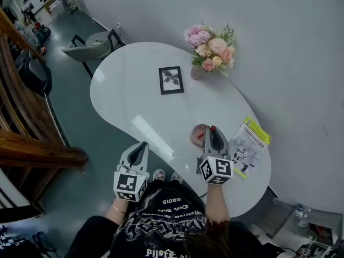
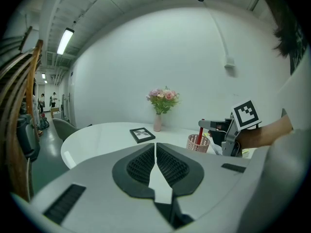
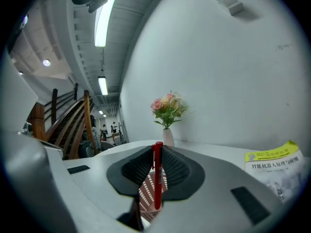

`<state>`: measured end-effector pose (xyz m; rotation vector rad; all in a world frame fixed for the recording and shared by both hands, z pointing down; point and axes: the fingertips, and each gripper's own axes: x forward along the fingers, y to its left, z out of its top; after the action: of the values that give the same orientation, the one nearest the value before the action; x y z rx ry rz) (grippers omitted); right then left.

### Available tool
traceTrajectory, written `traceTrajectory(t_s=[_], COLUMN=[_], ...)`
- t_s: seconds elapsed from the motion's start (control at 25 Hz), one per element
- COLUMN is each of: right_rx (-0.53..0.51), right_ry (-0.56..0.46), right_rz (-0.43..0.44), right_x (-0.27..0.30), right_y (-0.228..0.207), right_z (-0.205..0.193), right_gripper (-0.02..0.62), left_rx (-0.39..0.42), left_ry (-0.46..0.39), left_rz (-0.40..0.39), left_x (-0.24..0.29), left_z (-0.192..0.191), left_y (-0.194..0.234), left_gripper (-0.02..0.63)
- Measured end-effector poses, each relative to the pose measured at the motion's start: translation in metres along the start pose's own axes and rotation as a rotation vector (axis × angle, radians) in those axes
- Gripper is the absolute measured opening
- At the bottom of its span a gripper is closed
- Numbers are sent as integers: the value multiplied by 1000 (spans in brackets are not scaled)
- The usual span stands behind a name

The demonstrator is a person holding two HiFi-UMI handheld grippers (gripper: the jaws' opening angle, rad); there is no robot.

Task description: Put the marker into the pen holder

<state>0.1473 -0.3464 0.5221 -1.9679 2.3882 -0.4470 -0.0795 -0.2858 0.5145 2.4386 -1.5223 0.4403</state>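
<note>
A red marker [image 3: 158, 174] stands upright between the pads of my right gripper [image 3: 156, 149], which is shut on it. Its lower end hangs just over the mouth of the pink mesh pen holder [image 3: 147, 198]. In the head view the right gripper [image 1: 213, 134] sits above the pen holder [image 1: 197, 136] on the white table [image 1: 134, 98]. From the left gripper view, the marker [image 2: 199, 135] points down into the holder [image 2: 197, 143]. My left gripper [image 1: 138, 151] hovers off the table's near edge, shut with nothing in it [image 2: 155, 147].
A vase of pink flowers [image 1: 210, 50] and a black picture frame [image 1: 171, 80] stand further back on the table. A booklet with a yellow header [image 1: 250, 143] lies right of the holder. A grey chair [image 1: 92, 44] and a wooden staircase [image 1: 27, 128] are to the left.
</note>
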Motion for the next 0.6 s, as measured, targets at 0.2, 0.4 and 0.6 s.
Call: traceTrajectory(t_s=[0.2, 0.4, 0.6], right_rx=[-3, 22, 56], right_ry=[44, 68, 92], right_rz=[-1, -5, 29], right_x=[4, 6, 8], right_y=[-3, -7, -2], right_z=[-12, -19, -21], right_gripper=[77, 77, 146], left_rx=[-13, -23, -32], left_ry=[-10, -10, -6], left_rz=[12, 18, 21], left_x=[-2, -1, -2], left_z=[0, -2, -4], left_y=[1, 1, 3], left_gripper=[29, 29, 29])
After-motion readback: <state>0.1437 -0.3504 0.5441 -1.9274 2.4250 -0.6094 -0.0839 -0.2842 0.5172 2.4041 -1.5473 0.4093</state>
